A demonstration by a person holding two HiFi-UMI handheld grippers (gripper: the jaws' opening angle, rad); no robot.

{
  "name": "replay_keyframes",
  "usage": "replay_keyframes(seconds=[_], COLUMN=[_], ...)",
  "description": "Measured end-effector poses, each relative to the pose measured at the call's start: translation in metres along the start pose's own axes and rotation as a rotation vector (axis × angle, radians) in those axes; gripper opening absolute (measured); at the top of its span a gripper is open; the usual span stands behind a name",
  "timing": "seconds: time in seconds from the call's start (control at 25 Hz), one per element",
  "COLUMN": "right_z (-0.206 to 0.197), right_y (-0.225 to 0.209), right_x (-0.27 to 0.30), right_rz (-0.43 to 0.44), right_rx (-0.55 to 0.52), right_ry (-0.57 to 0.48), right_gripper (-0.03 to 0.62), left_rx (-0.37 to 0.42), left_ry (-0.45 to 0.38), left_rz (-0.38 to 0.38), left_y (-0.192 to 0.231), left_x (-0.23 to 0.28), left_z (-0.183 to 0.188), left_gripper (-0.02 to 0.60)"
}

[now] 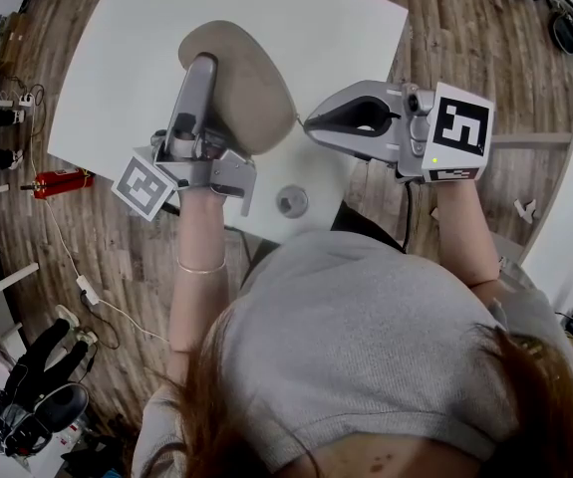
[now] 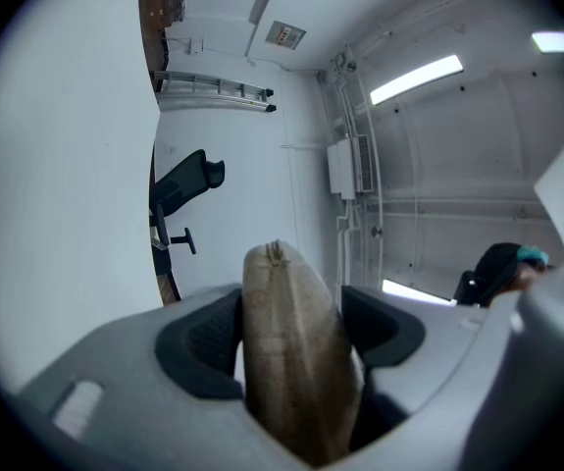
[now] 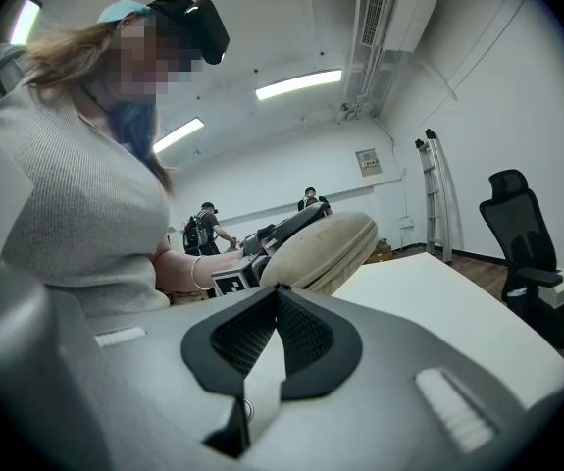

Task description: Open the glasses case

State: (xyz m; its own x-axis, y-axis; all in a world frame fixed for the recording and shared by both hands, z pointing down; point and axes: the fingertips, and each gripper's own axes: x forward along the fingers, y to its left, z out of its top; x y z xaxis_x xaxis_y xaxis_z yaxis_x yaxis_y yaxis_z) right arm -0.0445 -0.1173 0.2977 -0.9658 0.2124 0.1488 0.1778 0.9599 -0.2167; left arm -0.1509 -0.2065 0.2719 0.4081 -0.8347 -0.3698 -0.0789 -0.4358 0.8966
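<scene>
The beige glasses case (image 1: 246, 88) sits edge-on between the jaws of my left gripper (image 1: 204, 73). Both pads press against its broad faces, its zipped seam runs up the middle between them, and its rounded end projects past my fingertips. The jaws of my right gripper (image 1: 311, 123) are closed together, with their tips just beside the case's edge, and the white table (image 1: 107, 88) lies below both sets of jaws.
</scene>
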Motion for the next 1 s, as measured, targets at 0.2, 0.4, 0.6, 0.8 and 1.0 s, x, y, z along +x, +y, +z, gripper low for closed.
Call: replay_keyframes(seconds=[0.2,0.4,0.6,0.8,1.0], right_z=[-0.001,-0.004,-0.005,-0.005,-0.005], right_y=[0.001,0.008,0.013,0.015,0.018], right_x=[0.001,0.008,0.011,0.013,0.016], right_rz=[0.003,0.028,0.046,0.060,0.073], right_rx=[0.000,0.007,0.013,0.019,0.025], right_ry=[-0.002,-0.006,-0.010,-0.010,-0.011], right_gripper=[0.005,0.005,0.005,0.005,0.005], left_rx=[0.000,0.005,0.007,0.010,0.016], left_ry=[0.001,-0.002,-0.008,-0.006,-0.004], left_rz=[-0.001,-0.002,-0.003,0.000,0.001], left_y=[0.001,0.000,-0.002,-0.002,-0.004], left_x=[0.000,0.000,0.000,0.001,0.001], left_z=[0.000,0.001,0.001,0.001,0.001], left_gripper=[0.313,0.313,0.313,0.313,0.313])
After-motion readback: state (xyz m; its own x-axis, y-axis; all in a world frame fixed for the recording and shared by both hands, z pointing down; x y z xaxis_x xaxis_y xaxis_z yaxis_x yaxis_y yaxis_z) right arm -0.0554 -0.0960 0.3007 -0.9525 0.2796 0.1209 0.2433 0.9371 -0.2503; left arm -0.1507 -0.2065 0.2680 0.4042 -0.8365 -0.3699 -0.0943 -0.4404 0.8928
